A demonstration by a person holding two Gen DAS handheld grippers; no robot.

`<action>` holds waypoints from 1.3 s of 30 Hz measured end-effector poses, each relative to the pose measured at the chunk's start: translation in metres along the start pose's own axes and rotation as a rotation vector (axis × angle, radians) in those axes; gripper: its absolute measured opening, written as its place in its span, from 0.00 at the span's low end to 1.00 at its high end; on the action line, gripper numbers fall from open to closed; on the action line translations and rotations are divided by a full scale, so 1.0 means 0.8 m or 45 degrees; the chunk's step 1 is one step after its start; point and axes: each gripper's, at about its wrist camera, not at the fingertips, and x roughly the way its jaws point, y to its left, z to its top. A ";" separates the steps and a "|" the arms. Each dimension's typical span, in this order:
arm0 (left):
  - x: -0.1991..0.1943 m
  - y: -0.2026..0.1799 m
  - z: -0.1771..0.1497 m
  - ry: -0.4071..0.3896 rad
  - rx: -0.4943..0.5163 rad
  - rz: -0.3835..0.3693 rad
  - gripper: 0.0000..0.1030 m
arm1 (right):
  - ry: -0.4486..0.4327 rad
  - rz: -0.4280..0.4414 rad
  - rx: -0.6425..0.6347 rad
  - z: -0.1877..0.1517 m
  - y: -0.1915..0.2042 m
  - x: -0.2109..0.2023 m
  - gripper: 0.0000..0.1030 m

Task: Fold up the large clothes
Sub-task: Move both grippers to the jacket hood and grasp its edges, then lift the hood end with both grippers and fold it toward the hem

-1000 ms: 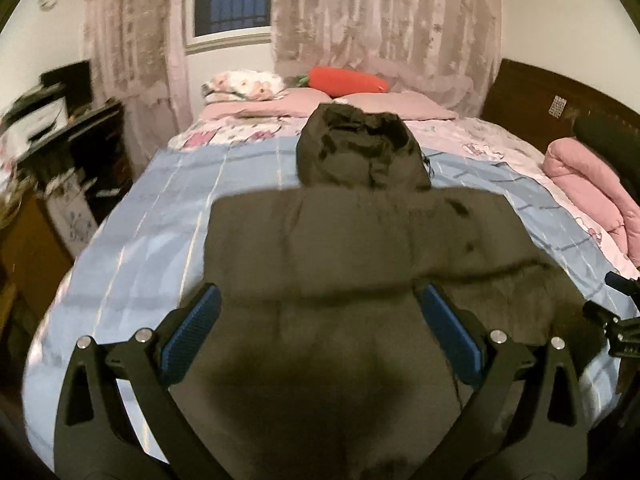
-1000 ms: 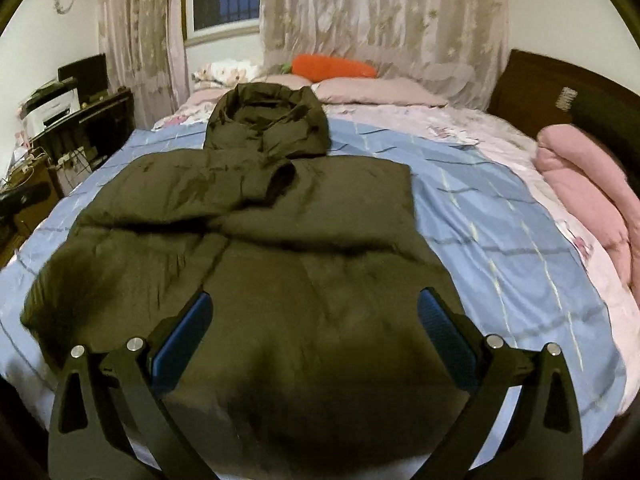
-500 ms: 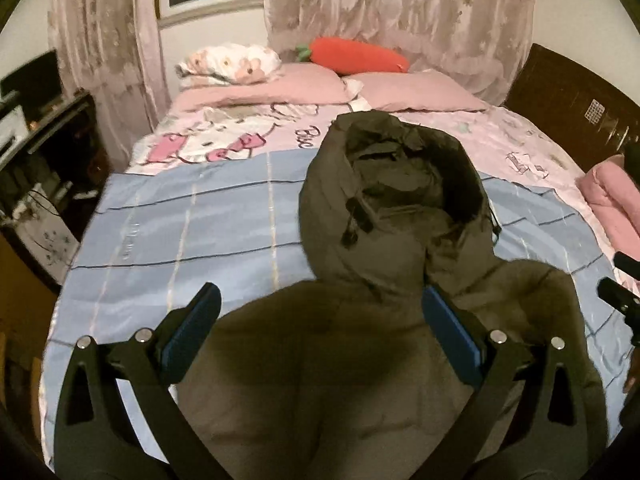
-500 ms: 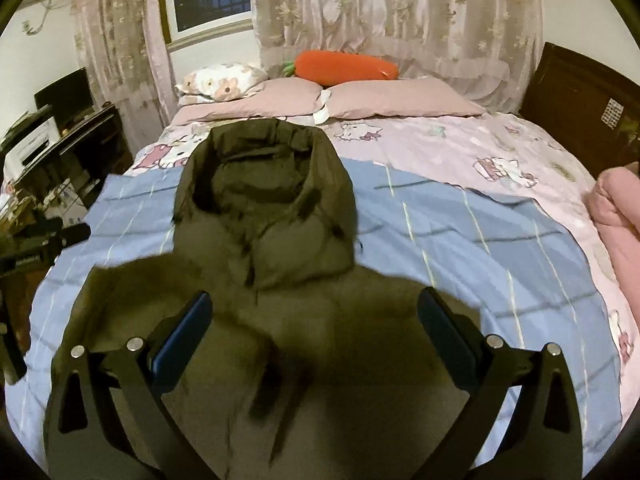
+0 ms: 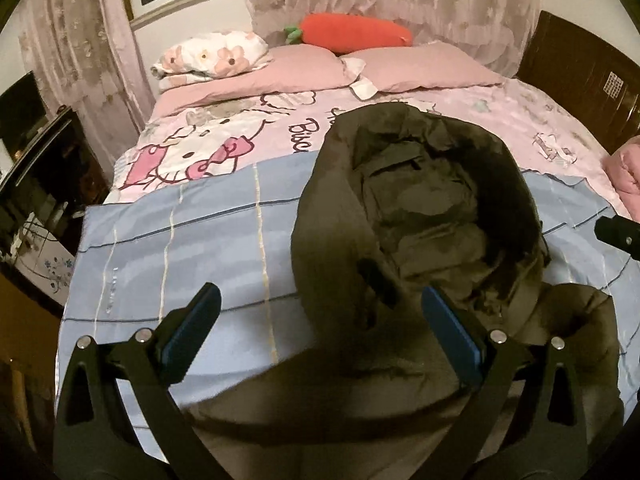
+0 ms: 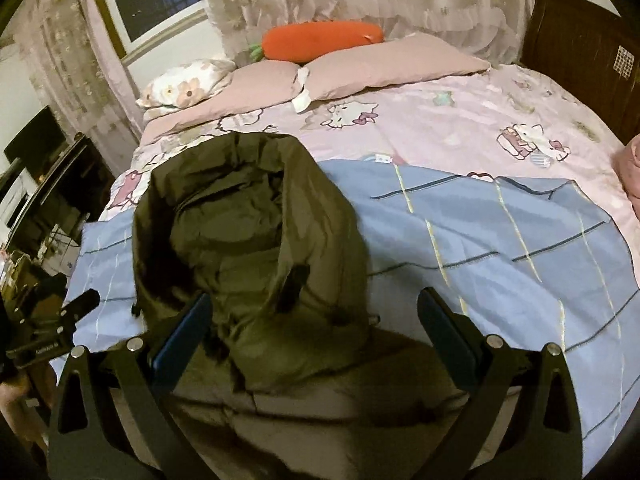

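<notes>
A dark olive hooded puffer jacket (image 5: 420, 216) lies flat on the blue checked sheet (image 5: 180, 240), hood pointing toward the pillows. In the right wrist view the same jacket's hood (image 6: 248, 240) fills the left centre. My left gripper (image 5: 320, 320) hangs open over the jacket's left shoulder, just below and left of the hood, with nothing between its blue pads. My right gripper (image 6: 312, 324) is open too, above the base of the hood and the right shoulder, holding nothing. The jacket's lower body is hidden beneath both grippers.
Pink pillows (image 5: 420, 68), a floral pillow (image 5: 212, 54) and an orange carrot cushion (image 5: 356, 34) lie at the bed head. A dark wooden headboard (image 5: 580, 80) stands at right, a pink quilt (image 6: 630, 172) at the right edge, a dark desk (image 5: 36, 184) at left.
Both grippers have travelled forward over the jacket from its hem toward the hood, which now looms much larger. Both stay open and the jacket has not moved.
</notes>
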 end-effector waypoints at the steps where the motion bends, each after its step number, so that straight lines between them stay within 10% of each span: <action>1: 0.004 -0.001 0.004 0.002 0.003 0.001 0.98 | 0.012 -0.005 -0.004 0.007 0.002 0.007 0.99; 25: 0.188 -0.005 0.118 0.375 0.056 0.178 0.98 | 0.257 -0.237 -0.230 0.113 0.048 0.194 0.99; 32: 0.226 0.027 0.096 0.531 -0.068 0.245 0.91 | 0.309 -0.255 -0.100 0.113 0.018 0.227 0.19; 39: 0.205 0.056 0.080 0.606 -0.224 0.207 0.51 | 0.172 -0.221 0.019 0.107 -0.020 0.183 0.09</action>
